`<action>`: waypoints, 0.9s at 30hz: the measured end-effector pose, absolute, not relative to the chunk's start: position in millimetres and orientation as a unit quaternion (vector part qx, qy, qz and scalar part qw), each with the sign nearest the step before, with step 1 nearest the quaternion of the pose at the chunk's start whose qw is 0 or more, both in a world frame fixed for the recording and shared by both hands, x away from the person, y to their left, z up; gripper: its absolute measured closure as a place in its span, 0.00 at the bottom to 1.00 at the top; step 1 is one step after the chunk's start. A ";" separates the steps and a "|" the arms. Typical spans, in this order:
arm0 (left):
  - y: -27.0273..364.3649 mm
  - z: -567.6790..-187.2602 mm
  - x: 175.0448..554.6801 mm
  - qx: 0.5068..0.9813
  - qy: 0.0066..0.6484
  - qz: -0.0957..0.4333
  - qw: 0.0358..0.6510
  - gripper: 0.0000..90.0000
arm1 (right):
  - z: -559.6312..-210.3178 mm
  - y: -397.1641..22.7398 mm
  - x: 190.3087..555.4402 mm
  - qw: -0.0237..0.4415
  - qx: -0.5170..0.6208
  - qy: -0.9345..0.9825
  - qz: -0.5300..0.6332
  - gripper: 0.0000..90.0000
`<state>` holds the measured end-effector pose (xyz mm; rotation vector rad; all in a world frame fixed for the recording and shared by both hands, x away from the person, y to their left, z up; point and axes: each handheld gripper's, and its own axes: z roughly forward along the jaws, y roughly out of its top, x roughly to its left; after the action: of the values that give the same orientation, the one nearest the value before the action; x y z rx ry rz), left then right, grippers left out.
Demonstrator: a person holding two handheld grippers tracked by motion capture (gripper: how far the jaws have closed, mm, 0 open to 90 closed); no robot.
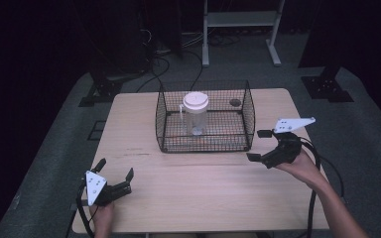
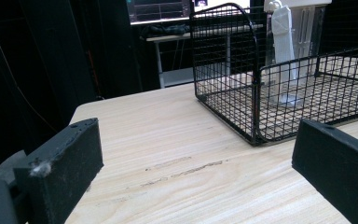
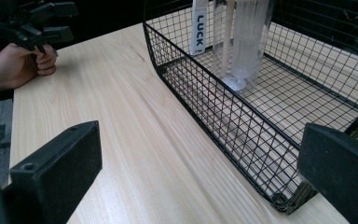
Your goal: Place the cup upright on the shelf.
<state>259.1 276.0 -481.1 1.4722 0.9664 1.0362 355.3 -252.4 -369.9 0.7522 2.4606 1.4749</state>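
Standing in wire basket (image 1: 161,119), clear cup (image 1: 196,115) — well beyond both grippers' spread, empty jaws

Pale wooden worktop (image 1: 198,193) standing on grey carpeted floor (image 1: 59,144), carrying a black wire basket (image 1: 166,116) toward its far edge, faint scuffs (image 2: 186,168) showing nearer.
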 end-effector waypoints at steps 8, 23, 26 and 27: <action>276.0 -481.1 259.0 0.615 0.403 0.433 0.522 0.01 | -375.5 -262.2 349.0 0.090 0.262 0.823 0.495 0.00; 275.5 -481.1 259.1 0.614 0.403 0.433 0.522 0.01 | -388.2 -275.1 337.4 0.087 0.276 0.820 0.493 0.00; 275.5 -481.2 259.1 0.614 0.403 0.433 0.522 0.01 | -390.2 -276.4 334.6 0.087 0.277 0.819 0.494 0.00; 275.6 -481.1 259.0 0.614 0.403 0.433 0.522 0.01 | -390.4 -276.7 333.6 0.087 0.277 0.819 0.495 0.00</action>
<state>259.0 275.6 -481.1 1.4717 0.9661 1.0367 333.6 -276.7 -390.4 0.8250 2.4403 1.4747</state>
